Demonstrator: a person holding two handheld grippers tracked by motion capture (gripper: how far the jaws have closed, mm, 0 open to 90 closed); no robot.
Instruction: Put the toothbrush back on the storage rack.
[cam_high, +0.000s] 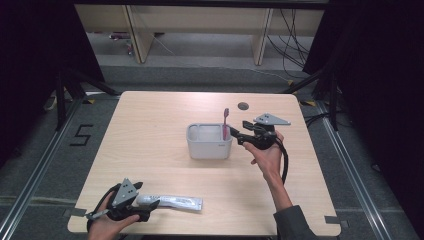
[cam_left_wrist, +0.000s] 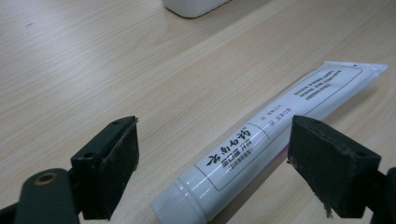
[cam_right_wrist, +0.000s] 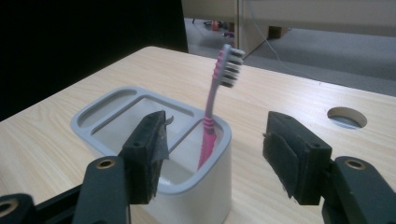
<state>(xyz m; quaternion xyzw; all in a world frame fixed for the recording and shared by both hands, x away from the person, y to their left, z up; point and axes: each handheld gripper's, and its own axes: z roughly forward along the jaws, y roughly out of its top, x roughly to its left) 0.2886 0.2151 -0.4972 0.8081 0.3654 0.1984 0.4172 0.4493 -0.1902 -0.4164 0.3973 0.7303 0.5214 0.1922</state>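
Observation:
A white toothpaste tube (cam_high: 172, 202) lies flat near the table's front edge. My left gripper (cam_high: 150, 206) is open at its cap end; in the left gripper view the tube (cam_left_wrist: 261, 140) lies between the spread jaws, not pinched. A grey compartmented holder (cam_high: 209, 142) stands mid-table with a pink toothbrush (cam_high: 226, 123) upright in its right compartment, bristles up. My right gripper (cam_high: 238, 135) is open just right of the holder. In the right gripper view the toothbrush (cam_right_wrist: 211, 116) leans inside the holder (cam_right_wrist: 205, 196), beyond the open jaws.
A round cable hole (cam_high: 243, 106) is in the table near its far edge. Past the table are wooden furniture legs (cam_high: 135, 35) and loose cables (cam_high: 292, 45) on the floor. A "5" mark (cam_high: 82, 135) is taped on the floor at left.

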